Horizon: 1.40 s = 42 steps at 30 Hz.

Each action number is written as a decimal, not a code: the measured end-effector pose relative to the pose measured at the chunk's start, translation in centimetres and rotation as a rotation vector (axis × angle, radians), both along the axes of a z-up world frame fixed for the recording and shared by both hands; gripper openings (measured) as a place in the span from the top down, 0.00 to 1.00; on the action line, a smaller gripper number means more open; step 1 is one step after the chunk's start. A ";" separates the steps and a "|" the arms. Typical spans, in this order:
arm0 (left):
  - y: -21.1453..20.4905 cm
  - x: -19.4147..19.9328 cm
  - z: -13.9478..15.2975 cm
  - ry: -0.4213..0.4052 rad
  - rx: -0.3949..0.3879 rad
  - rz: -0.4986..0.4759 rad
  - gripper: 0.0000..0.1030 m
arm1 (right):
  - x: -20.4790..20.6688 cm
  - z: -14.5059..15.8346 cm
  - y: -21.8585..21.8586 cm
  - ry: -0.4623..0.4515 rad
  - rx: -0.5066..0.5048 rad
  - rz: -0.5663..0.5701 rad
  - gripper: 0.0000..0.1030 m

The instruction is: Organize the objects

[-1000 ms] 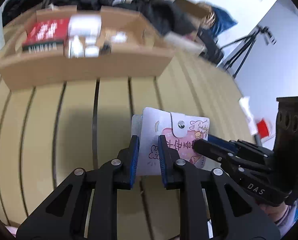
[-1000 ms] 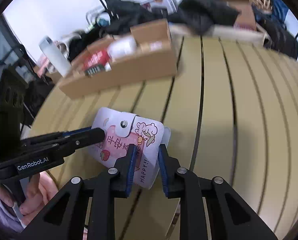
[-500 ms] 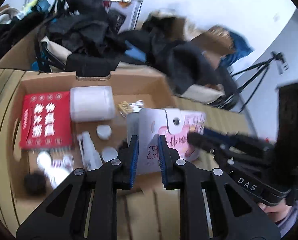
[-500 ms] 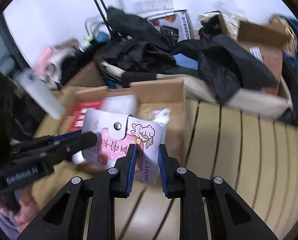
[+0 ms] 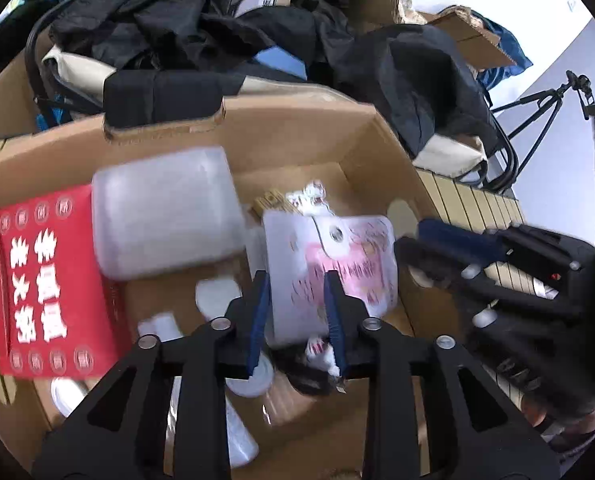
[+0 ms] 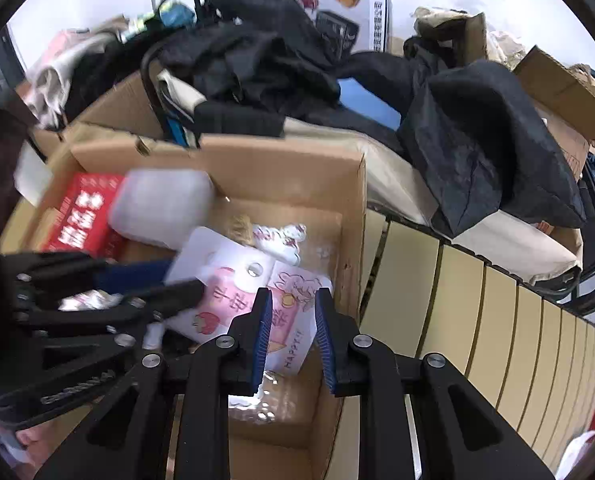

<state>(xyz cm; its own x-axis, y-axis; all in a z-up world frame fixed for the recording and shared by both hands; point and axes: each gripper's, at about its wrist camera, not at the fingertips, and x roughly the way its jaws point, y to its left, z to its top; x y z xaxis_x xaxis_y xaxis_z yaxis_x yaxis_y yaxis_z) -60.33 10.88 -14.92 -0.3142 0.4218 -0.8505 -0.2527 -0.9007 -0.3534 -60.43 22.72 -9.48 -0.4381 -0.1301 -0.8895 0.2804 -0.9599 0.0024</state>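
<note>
Left gripper (image 5: 295,312): jaws opening, the pink-and-white card wallet (image 5: 329,264) between them, pads no longer pressing. Right gripper (image 6: 291,332): narrow gap, lower right corner of the wallet (image 6: 257,300) between its fingers; whether it grips cannot be told. A second ago the wallet hung over the slatted table (image 6: 477,300); now, at frame centre, it is above the open cardboard box (image 5: 305,136), beside the red packet (image 5: 45,280). Judgement: release under way, placement nearly done.
</note>
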 end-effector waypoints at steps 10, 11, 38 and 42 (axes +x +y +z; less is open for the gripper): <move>-8.4 10.5 8.8 0.211 -0.256 0.100 0.33 | 4.4 7.3 1.1 0.109 -0.030 -0.005 0.11; -9.5 12.0 9.7 0.238 -0.326 0.128 0.31 | 5.4 8.2 0.9 0.116 -0.035 0.004 0.11; -12.7 47.5 16.2 0.491 -0.386 0.465 0.00 | 43.5 8.5 -3.0 0.254 -0.155 0.056 0.11; -11.7 50.6 15.8 0.477 -0.369 0.436 0.00 | 46.9 8.5 -3.2 0.278 -0.196 0.029 0.11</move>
